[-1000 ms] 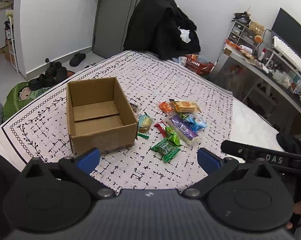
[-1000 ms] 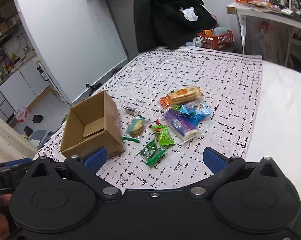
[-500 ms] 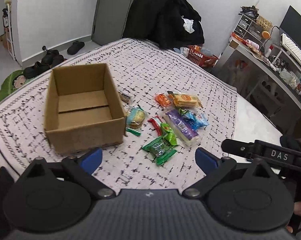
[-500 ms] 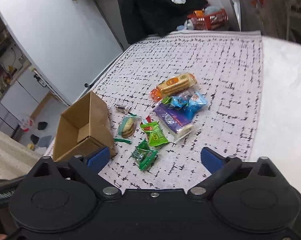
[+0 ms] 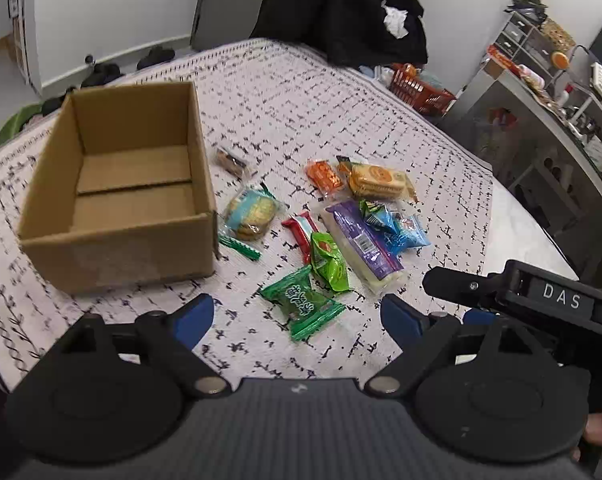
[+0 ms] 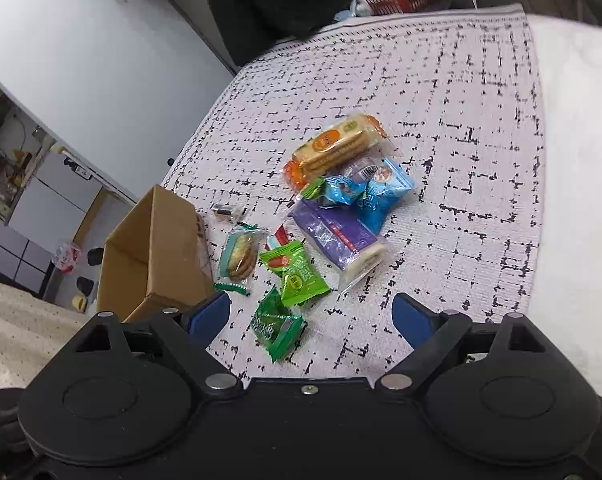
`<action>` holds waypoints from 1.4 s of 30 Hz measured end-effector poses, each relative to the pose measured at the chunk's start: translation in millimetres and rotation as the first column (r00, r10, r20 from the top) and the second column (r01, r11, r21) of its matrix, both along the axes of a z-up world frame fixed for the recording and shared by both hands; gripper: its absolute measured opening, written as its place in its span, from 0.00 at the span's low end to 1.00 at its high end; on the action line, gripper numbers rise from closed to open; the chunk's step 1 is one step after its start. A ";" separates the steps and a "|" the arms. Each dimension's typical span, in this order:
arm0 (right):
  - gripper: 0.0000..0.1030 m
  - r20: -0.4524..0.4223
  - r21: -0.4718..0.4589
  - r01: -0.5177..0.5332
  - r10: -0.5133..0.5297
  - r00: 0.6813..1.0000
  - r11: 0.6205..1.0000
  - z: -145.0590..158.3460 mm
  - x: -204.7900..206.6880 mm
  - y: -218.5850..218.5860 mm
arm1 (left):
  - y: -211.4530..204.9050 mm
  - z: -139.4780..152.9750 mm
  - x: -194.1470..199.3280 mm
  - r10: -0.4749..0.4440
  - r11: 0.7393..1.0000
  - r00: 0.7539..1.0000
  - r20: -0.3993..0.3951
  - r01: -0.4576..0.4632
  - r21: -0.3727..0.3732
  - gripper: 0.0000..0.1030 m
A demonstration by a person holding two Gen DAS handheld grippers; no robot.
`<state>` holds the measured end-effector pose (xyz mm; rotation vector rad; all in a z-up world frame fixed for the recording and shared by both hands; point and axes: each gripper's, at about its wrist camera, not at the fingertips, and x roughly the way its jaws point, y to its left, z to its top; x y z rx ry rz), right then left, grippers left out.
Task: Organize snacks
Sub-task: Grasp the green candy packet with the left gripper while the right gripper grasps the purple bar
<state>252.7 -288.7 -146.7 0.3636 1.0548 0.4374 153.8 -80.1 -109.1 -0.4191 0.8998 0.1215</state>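
A loose cluster of snack packets (image 5: 333, 232) lies on the patterned bedspread (image 5: 341, 112), just right of an empty cardboard box (image 5: 121, 200). Both views now sit closer and lower than a second ago. The left gripper (image 5: 297, 318) and right gripper (image 6: 311, 316) are closing, nothing between them, so sorting has not begun.
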 end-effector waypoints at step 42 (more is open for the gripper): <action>0.74 0.016 -0.100 0.017 -0.015 1.000 0.995 -58.2 85.9 33.1 | -6.9 -62.7 79.2 0.128 0.990 0.985 -0.113 -0.134 -0.049 0.26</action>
